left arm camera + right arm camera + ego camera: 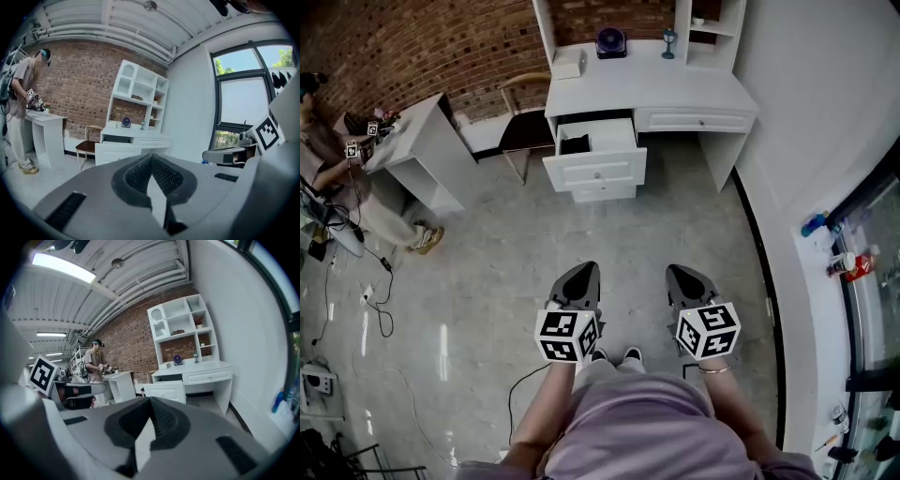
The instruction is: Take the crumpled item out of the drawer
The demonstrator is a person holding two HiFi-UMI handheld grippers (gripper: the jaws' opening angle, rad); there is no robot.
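Dark against the white drawer (615,134), the crumpled item (575,144) lies at the drawer's left edge, behind the front panel. The drawer stands pulled out from the left half of the desk (649,90).

The left gripper (580,272) and right gripper (685,273) are held low in front of the person, well apart from the desk, with bare floor (516,234) between. Each has its jaws closed tip to tip with nothing between them, and both point towards the desk and slightly down.

The item is too small here to tell its material. From its bunched, uneven outline it is probably cloth or paper. That would make it light and soft, yielding under the pads rather than slipping, with little risk of damage.

The best hold is likely a raised fold near its top, taken from above with the jaws well opened first. The drawer's left wall sits just beside the item, so the right side probably gives more room.
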